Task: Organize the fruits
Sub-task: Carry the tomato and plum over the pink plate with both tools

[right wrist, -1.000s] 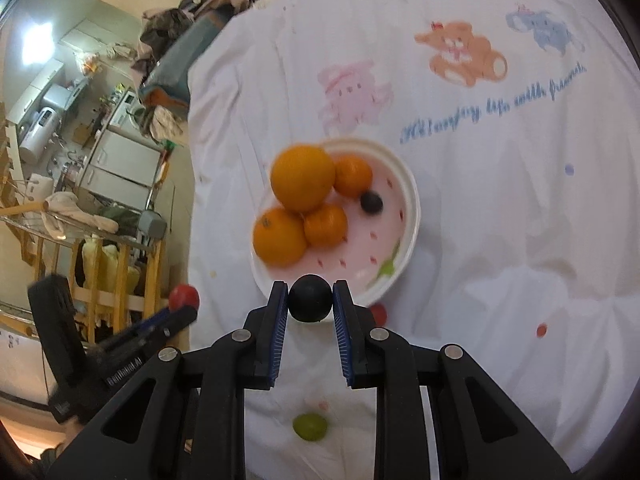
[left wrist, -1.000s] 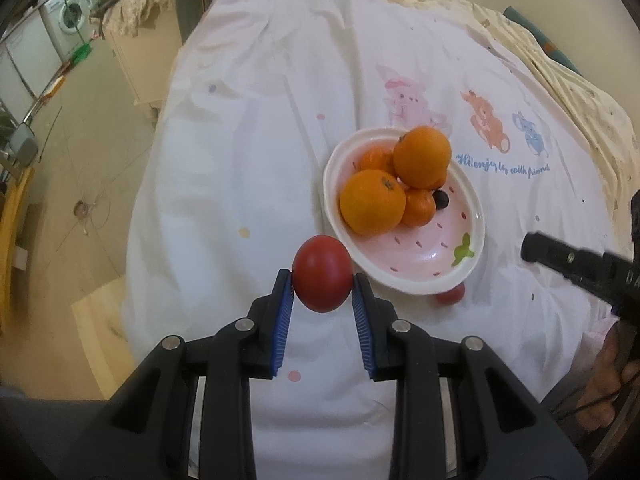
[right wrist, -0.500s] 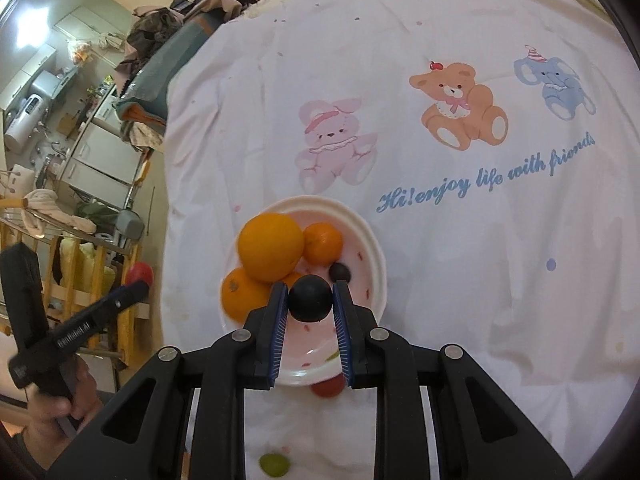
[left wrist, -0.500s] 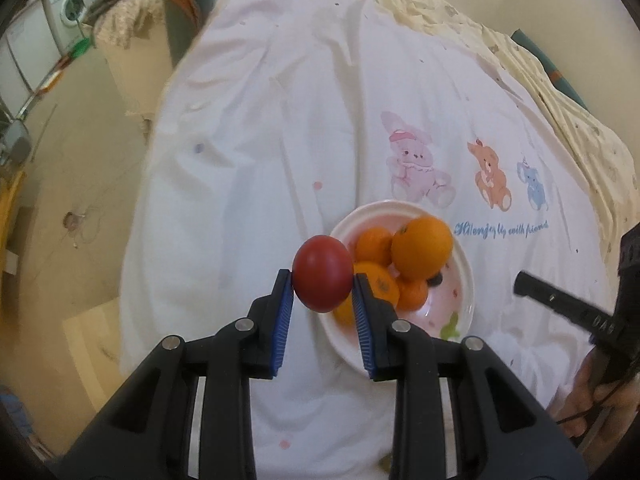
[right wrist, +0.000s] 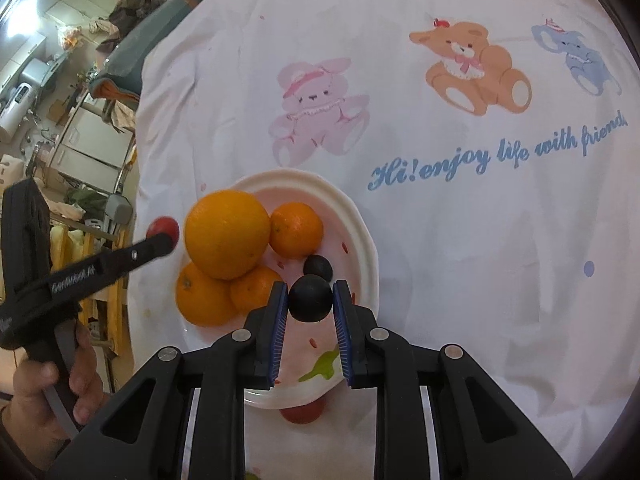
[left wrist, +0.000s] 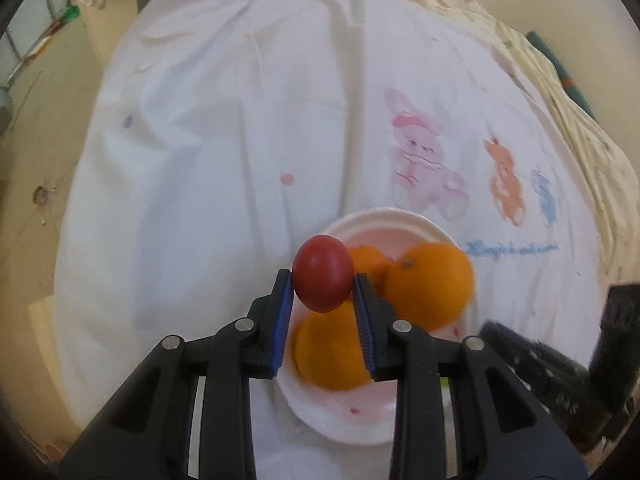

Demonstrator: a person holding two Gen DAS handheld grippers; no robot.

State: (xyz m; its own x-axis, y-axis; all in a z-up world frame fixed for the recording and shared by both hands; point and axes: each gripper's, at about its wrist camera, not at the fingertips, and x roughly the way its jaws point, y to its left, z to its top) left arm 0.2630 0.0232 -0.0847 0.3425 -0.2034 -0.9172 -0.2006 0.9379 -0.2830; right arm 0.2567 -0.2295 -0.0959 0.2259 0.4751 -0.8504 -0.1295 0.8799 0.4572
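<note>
Both hands have swung in over the pink-and-white scalloped ceramic plate [right wrist: 362, 240], so drop-off looks next. Left gripper [left wrist: 323, 280] is clamped on a smooth red oval fruit [left wrist: 323, 278], right gripper [right wrist: 310, 298] pinched on a matte dark round berry [right wrist: 310, 298], both above the plate. Beyond: pebbly-skinned oranges [right wrist: 227, 234], a 2nd dark berry [right wrist: 317, 267], all on a soft white cartoon-print cloth [right wrist: 440, 220].

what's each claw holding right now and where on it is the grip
Left claw pinches the red tomato by its two sides. Right claw pinches the dark round fruit by its sides.
</note>
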